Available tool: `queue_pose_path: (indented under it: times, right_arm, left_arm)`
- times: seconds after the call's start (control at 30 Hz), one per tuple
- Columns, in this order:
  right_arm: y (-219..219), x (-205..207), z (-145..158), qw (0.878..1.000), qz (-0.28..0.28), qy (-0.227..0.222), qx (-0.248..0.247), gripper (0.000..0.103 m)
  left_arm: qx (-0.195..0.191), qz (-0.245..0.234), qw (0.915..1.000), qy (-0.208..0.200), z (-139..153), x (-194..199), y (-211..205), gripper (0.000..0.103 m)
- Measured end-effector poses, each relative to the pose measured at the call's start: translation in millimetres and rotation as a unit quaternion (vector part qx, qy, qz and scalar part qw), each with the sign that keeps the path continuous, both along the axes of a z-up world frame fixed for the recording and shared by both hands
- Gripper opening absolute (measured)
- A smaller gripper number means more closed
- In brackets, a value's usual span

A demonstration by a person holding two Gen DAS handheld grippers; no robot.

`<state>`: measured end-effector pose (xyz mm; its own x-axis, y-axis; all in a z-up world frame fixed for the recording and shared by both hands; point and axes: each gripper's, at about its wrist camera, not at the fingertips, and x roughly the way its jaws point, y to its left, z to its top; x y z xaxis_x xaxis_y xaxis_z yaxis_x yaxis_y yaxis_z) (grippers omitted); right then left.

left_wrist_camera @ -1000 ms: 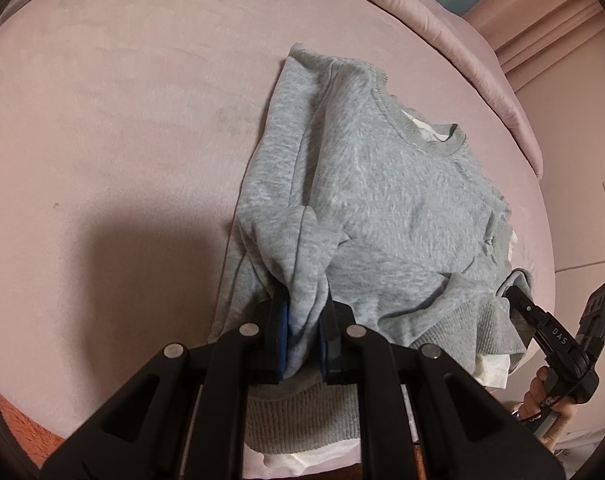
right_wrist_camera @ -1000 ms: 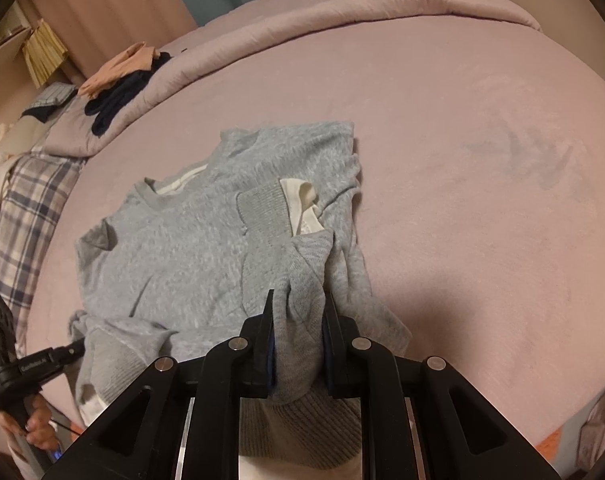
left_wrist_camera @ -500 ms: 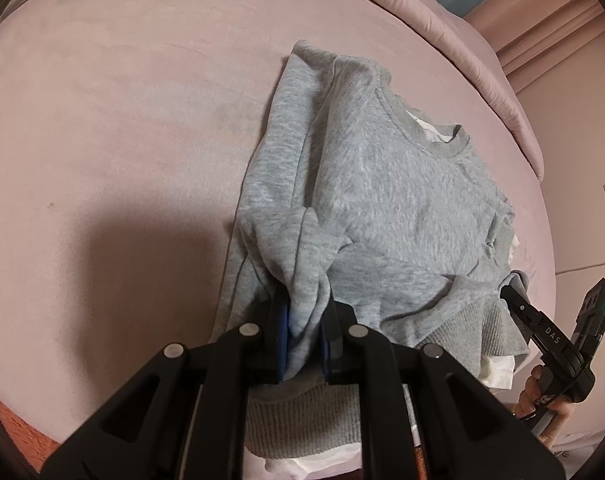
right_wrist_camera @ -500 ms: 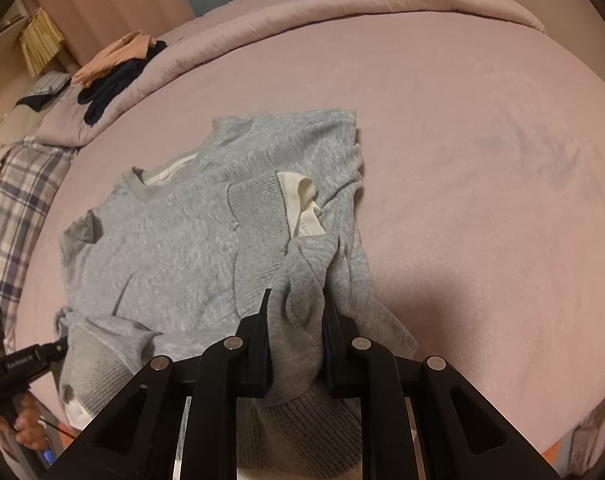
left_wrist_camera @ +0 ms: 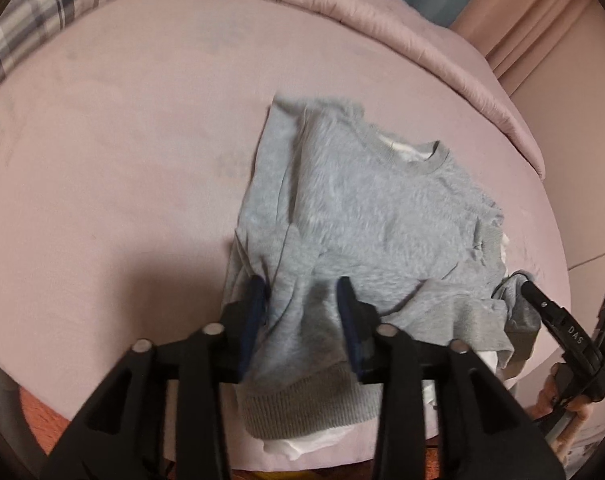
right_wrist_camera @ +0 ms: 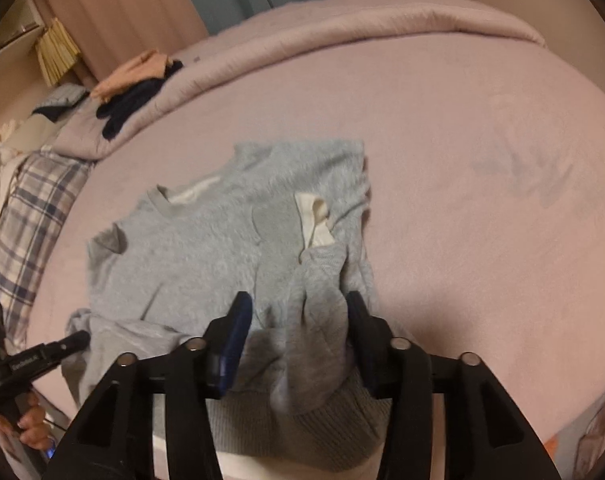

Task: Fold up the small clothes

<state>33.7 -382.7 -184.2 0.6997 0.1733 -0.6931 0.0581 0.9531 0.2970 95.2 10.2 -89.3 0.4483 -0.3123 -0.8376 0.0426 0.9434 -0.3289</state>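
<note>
A small grey sweatshirt [left_wrist_camera: 374,216] with a white lining lies on the pink bed [left_wrist_camera: 122,168], collar away from me, both sleeves folded in over the body. It also shows in the right wrist view [right_wrist_camera: 206,240], with a ribbed cuff and white inner cuff [right_wrist_camera: 314,216] lying on top. My left gripper [left_wrist_camera: 302,300] is open, jaws spread over the hem's left corner. My right gripper [right_wrist_camera: 296,312] is open over the hem's right corner, a bunched fold between the jaws. Each gripper shows in the other's view: the right [left_wrist_camera: 558,320], the left [right_wrist_camera: 42,356].
The ribbed hem [left_wrist_camera: 314,404] hangs at the bed's near edge. A rolled pink duvet [right_wrist_camera: 342,36] lies along the far side. A plaid cloth [right_wrist_camera: 26,220] and a pile of dark and peach clothes [right_wrist_camera: 134,84] sit at the far left.
Both grippers have opened and let go of the sweatshirt's hem corners. Both have pulled back slightly and tilted up, so more of the bed shows.
</note>
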Motion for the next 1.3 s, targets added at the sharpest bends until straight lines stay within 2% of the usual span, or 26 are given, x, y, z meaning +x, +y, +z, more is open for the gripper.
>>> queue_pose_path:
  times: [0.03, 0.1, 0.23, 0.53, 0.67, 0.8, 0.9, 0.97, 1.0, 1.03, 1.07, 1.13, 1.23, 1.3]
  right_arm:
    - [-1, -4, 4, 1.000, -0.009, -0.007, -0.009, 0.056]
    - [-4, -11, 11, 0.999, -0.023, -0.023, -0.026, 0.063]
    - [-9, -21, 17, 0.999, -0.023, -0.032, -0.028, 0.064]
    - [-11, -43, 3, 1.000, 0.006, -0.002, 0.013, 0.064]
    - [-12, -53, -2, 0.999, 0.018, 0.006, 0.044, 0.064]
    - [-9, -55, -9, 0.998, 0.023, 0.019, 0.047, 0.064]
    - [-7, -54, -18, 0.998, 0.027, 0.035, 0.044, 0.064]
    - [-8, -56, -23, 0.998, 0.026, 0.043, 0.049, 0.064]
    - [-8, -55, -27, 0.997, 0.026, 0.047, 0.053, 0.059]
    - [-10, -56, -28, 0.997, 0.026, 0.048, 0.054, 0.048]
    - [-10, -56, -30, 0.997, 0.025, 0.052, 0.054, 0.043]
    - [-12, -56, -31, 0.997, 0.019, 0.052, 0.054, 0.025]
    - [-15, -58, -25, 0.997, 0.021, 0.038, 0.063, 0.012]
    - [-17, -60, -18, 0.997, 0.024, 0.024, 0.065, 0.010]
  left_arm:
    - [0.001, 0.000, 1.0000, -0.009, 5, -2, 0, 0.052]
    - [0.001, 0.002, 0.9998, -0.021, 13, -6, 4, 0.059]
    - [-0.002, 0.006, 0.9997, -0.023, 17, -15, 7, 0.069]
    - [-0.047, 0.011, 0.9982, 0.035, -9, -44, 26, 0.071]
    - [-0.069, 0.010, 0.9956, 0.062, -26, -52, 28, 0.069]
    - [-0.104, 0.001, 0.9910, 0.084, -39, -51, 23, 0.065]
    - [-0.122, -0.003, 0.9880, 0.094, -46, -48, 19, 0.052]
    - [-0.130, -0.004, 0.9868, 0.096, -49, -47, 17, 0.039]
    - [-0.138, -0.006, 0.9856, 0.098, -49, -46, 16, 0.028]
    - [-0.142, -0.006, 0.9849, 0.099, -49, -46, 16, 0.023]
    - [-0.142, -0.004, 0.9853, 0.095, -47, -47, 16, 0.021]
    - [-0.135, -0.011, 0.9873, 0.083, -39, -49, 14, 0.017]
    - [-0.135, -0.015, 0.9890, 0.060, -23, -50, 16, 0.016]
    - [-0.144, -0.024, 0.9884, 0.043, -11, -48, 18, 0.015]
